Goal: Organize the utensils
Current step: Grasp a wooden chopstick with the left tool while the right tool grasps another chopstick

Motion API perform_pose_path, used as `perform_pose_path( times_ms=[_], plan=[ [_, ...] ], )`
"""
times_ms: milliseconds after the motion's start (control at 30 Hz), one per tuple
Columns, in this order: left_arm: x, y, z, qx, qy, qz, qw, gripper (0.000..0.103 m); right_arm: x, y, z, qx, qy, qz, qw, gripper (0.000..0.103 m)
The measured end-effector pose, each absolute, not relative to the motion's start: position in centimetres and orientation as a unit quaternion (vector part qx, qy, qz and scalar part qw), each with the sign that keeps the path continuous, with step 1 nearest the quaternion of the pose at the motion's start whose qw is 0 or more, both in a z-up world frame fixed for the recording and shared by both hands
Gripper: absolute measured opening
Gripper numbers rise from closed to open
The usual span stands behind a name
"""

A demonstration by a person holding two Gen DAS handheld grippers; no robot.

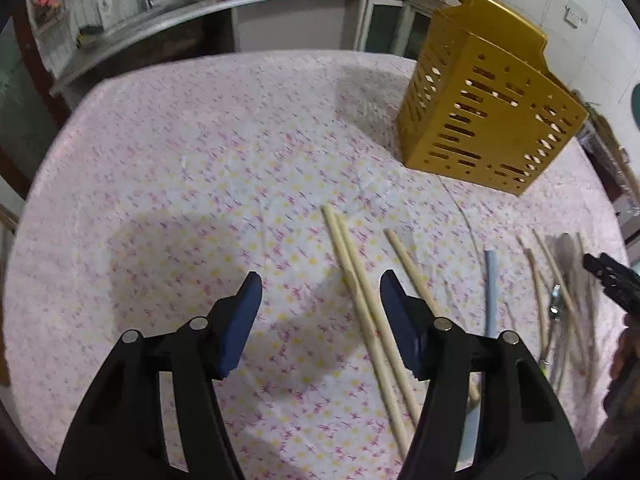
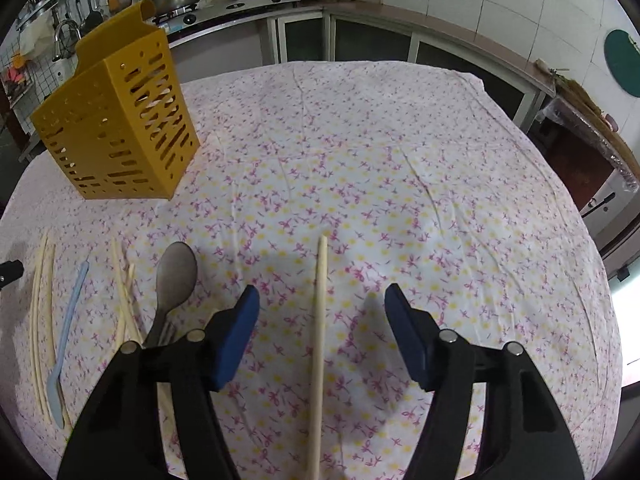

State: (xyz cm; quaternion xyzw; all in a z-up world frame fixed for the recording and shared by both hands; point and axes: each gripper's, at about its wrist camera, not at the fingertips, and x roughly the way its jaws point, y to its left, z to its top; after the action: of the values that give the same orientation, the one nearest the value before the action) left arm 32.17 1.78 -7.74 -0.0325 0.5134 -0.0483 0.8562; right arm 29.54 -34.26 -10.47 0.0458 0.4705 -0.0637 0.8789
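Right claw straddles one chopstick; left view shows two.

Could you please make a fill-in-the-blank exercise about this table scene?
1. The perforated utensil holder is ____ in colour.
2. Between the pads of the right hand-held gripper lies a single wooden ____.
3. The wooden spoon lies on the floral ____.
4. The holder stands ____ on the table.

Missing words: yellow; chopstick; tablecloth; upright
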Motion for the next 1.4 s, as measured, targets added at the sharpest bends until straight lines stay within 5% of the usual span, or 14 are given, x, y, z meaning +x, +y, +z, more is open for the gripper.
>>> perform_pose_path(
  times_ms=[133,333,667,967,1400],
  plan=[
    [32.4,1.9,-9.1,-0.05,0.548,-0.062,0.833,0.045,29.3,-34.5,-10.6,0.049,0.476,-0.061,0.876,0.057],
    [32.1,1.2,-9.8,-0.055,0.562,-0.057,0.823,0.036,28.8,-34.7,-10.7,0.057,0.483,-0.047,0.872,0.057],
    [33.5,-0.7,-9.7,-0.021,0.582,-0.046,0.812,0.031,28.8,-34.6,-10.8,0.054,0.519,-0.036,0.852,0.031],
    [33.9,-0.9,-9.5,-0.001,0.593,-0.046,0.804,0.022,28.1,-34.9,-10.8,0.061,0.55,-0.024,0.833,0.02],
    [35.1,-3.5,-9.7,0.038,0.597,-0.045,0.8,0.01,28.7,-34.7,-11.1,0.054,0.59,0.002,0.806,0.02]
  ],
)
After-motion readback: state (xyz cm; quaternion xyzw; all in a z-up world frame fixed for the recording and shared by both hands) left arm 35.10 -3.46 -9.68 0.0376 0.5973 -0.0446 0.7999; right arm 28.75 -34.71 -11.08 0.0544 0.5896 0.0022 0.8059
